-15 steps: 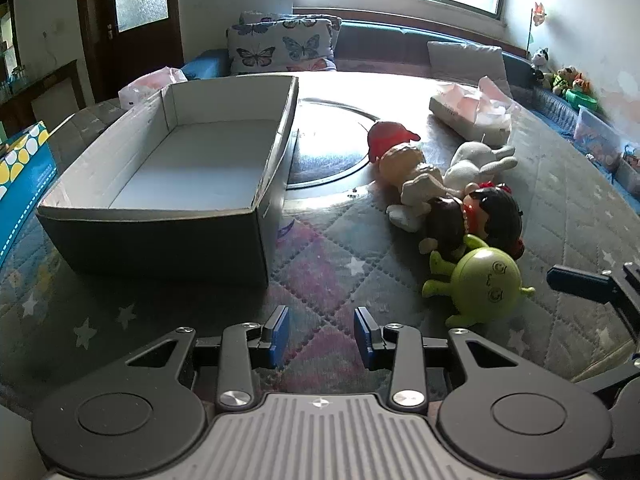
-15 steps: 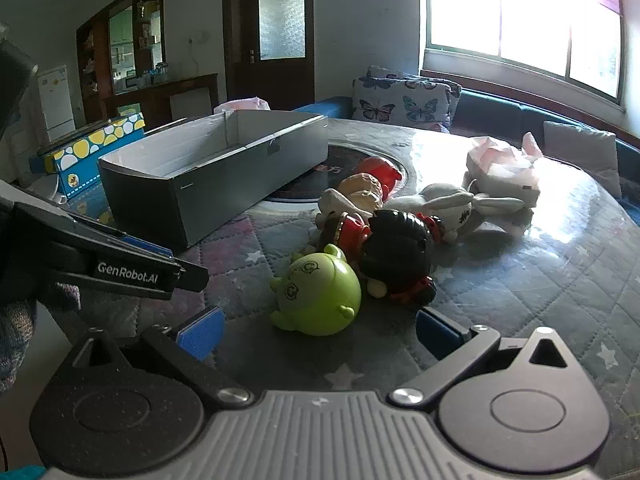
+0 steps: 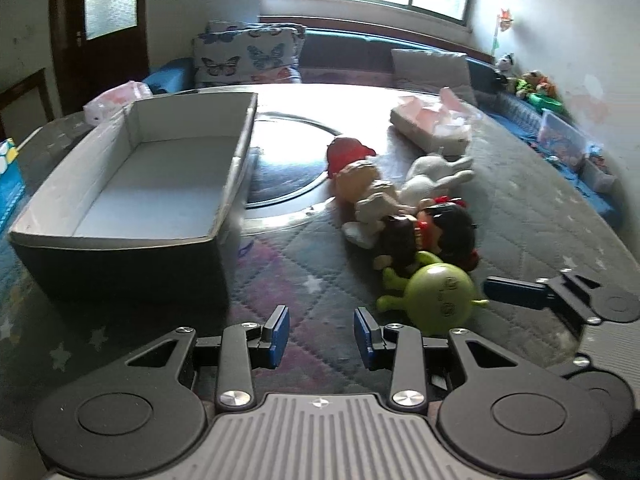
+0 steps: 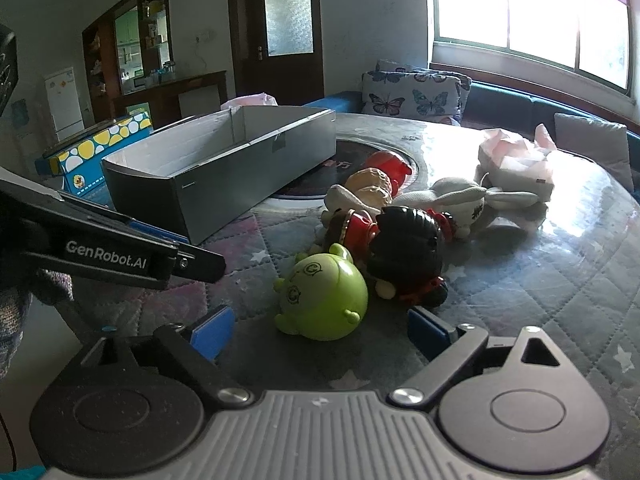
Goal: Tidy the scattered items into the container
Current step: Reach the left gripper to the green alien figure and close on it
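Right wrist view: the right gripper [image 4: 320, 330] hangs low over the quilted table [image 4: 560, 272], jaws spread wide and holding nothing, with the green alien toy [image 4: 326, 300] lying between and just ahead of its blue pads [image 4: 428, 330].
Left wrist view: the left gripper [image 3: 320, 334] hovers over bare quilt, jaws moderately apart and empty, pointing at the gap between the grey box [image 3: 132, 184] and the toys.
Landmark: the grey box, open-topped with nothing visible inside, stands on the table.
Green alien toy: well apart from the box, at the end of the toy cluster nearest the grippers, touching the black-haired doll [image 4: 408, 248].
Other scattered toys: a red-capped doll [image 4: 380, 176] and a white plush rabbit [image 4: 460, 200] lie farther along the cluster, none in the box.
Step in hand: judged to be the first pick, the right gripper lining up on the alien.
Doing it well: centre the round body between the pads before closing, since a smooth ball shape may squirt out of an off-centre pinch.
Watch: the far pad sits near the black-haired doll; keep it from catching the doll's feet.
Carry: lift clear before heading to the box, passing over its near wall rather than bumping it.
Left gripper's part: stay out of the path to the box.
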The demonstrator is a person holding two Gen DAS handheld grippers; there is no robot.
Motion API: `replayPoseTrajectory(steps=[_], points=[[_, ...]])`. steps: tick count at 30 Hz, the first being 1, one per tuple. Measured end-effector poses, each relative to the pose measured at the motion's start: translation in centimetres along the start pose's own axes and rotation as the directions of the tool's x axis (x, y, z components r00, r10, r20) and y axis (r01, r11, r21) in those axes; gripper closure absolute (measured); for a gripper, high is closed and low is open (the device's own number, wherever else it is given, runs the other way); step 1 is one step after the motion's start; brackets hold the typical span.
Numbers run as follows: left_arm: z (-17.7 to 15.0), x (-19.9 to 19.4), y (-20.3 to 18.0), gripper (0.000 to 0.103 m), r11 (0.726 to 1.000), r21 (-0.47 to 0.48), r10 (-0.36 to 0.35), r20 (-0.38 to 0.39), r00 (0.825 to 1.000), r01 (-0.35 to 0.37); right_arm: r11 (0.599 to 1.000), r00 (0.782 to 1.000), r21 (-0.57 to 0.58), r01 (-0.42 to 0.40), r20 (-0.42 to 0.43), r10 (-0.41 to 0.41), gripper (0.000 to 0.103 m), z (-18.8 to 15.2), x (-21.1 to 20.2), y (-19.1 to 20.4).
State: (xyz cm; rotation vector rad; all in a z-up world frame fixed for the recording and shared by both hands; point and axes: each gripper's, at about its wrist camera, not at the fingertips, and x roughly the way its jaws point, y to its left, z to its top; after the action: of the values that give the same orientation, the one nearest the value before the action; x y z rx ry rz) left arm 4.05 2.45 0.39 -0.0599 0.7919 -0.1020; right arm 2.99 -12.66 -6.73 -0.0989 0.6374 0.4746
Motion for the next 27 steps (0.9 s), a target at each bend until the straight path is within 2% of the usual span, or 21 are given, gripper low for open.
replayPoseTrajectory(steps=[6, 15, 27], points=[[0.5, -0.6, -0.7, 0.064, 0.996, 0.014, -0.087, 0.011, 0.996, 0.087, 1.0, 1.0, 0.013, -0.017, -0.003, 0.017, 0.018, 0.1, 0.2, -0.3], [1.2, -0.7, -1.8, 0.064, 0.979, 0.05, -0.199, -0.003, 0.98, 0.199, 0.998, 0.999, 0.035, -0.052, -0.001, 0.052, 0.028, 0.3, 0.4, -0.9], [2.0, 0.7, -2.6, 0.064, 0.963, 0.059, -0.259, -0.047, 0.965, 0.261, 0.995, 0.996, 0.042, -0.088, 0.002, 0.088, 0.043, 0.6, 0.9, -1.3]])
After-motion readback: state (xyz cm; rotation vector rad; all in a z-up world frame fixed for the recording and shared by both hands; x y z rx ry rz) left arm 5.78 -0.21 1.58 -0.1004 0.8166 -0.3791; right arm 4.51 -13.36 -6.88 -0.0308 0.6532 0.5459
